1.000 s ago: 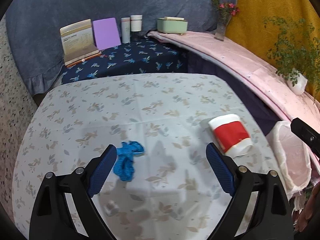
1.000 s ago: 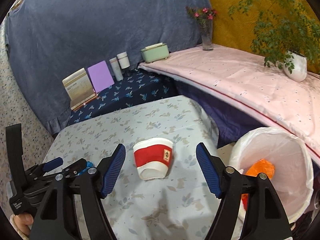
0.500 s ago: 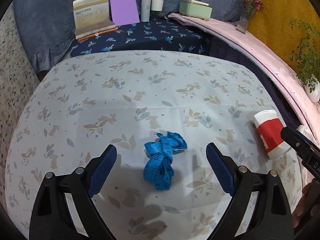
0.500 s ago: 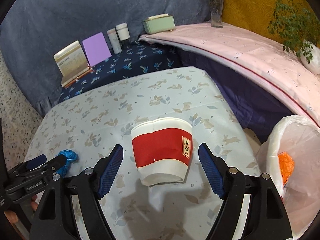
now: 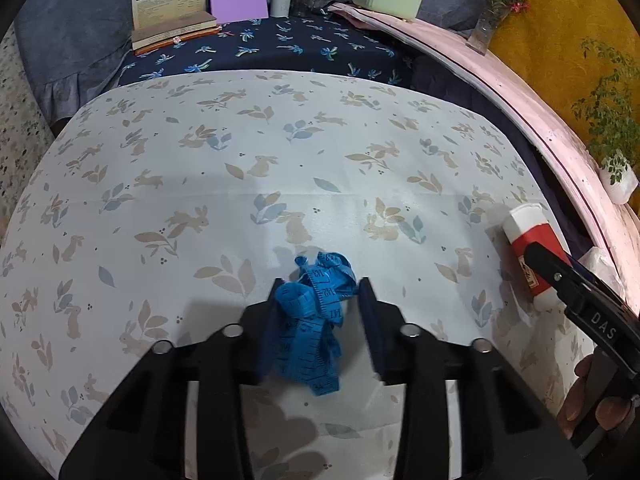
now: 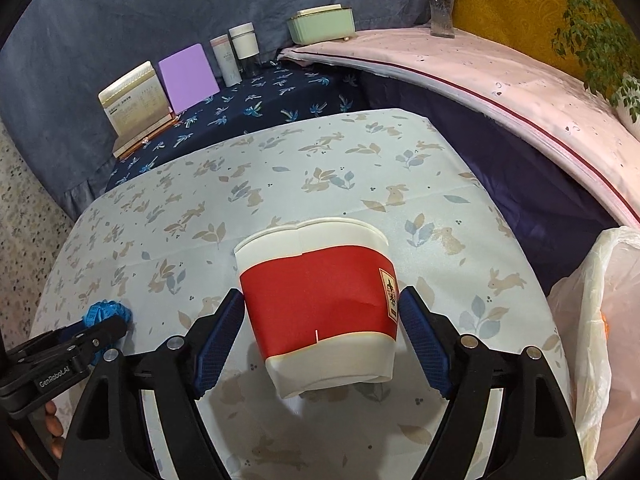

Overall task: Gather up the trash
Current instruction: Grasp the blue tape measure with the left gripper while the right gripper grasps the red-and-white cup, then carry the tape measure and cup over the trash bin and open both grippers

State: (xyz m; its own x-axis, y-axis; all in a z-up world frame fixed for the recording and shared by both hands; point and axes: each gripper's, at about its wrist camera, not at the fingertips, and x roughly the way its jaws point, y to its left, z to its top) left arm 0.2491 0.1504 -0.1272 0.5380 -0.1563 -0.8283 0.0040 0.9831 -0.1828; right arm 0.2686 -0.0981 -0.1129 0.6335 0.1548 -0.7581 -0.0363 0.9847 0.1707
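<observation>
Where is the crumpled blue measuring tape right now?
In the left wrist view, the crumpled blue measuring tape lies on the rabbit-print tablecloth, between the closing left gripper's fingers.

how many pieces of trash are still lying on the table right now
2. A blue tape measure lies between the left gripper's closing jaws; a red paper cup lies on its side between the right gripper's jaws. Others may be hidden.
</observation>
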